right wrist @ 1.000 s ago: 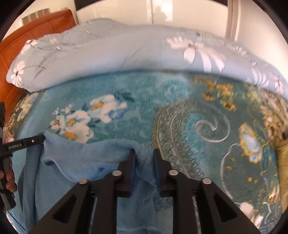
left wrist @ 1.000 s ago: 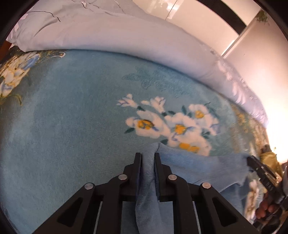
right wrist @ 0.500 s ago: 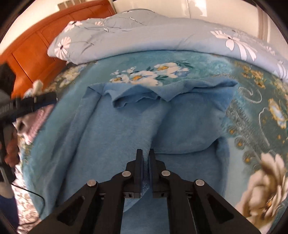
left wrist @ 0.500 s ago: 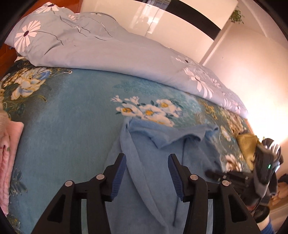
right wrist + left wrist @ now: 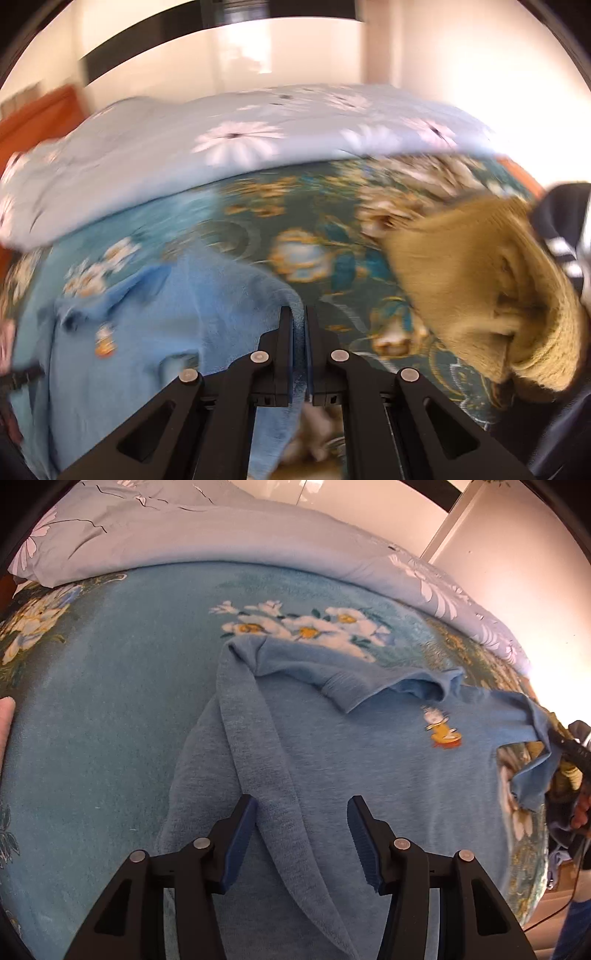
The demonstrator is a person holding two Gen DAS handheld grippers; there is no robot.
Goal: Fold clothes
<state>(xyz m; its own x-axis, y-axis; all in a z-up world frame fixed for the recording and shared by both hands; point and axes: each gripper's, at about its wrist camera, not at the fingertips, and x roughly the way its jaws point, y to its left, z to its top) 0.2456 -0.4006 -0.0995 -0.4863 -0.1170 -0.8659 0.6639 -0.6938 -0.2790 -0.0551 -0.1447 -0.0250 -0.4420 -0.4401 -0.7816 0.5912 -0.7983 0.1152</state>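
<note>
Both grippers are working over a light blue sweater (image 5: pixel 369 760) that is lying spread on a teal floral blanket (image 5: pixel 103 701). Farthest left, a pink edge (image 5: pixel 5 723) is peeking in at the frame's border, too cropped to identify. Next, the left gripper (image 5: pixel 301 816) is hanging over the sweater with its jaws standing apart and nothing pinched; a long folded strip of the fabric, apparently a sleeve (image 5: pixel 255 746), is running up between the blue pads (image 5: pixel 240 843) without being pressed. Further right, the sweater's ribbed hem or cuff is lying turned back near a cluster of white flowers (image 5: pixel 306 627) printed on the blanket, and a small cartoon print (image 5: pixel 441 727) is showing on the cloth. At the far right, the right gripper (image 5: pixel 299 314) is pinching the sweater's edge, jaws closed tight on the fabric and lifting it off the blanket. Beside it, to the right, a mustard knitted garment (image 5: pixel 480 288) is lying on the blanket, with a dark striped item (image 5: pixel 565 236) just beyond. A pale floral duvet (image 5: pixel 221 147) is bunching along the far side.
</note>
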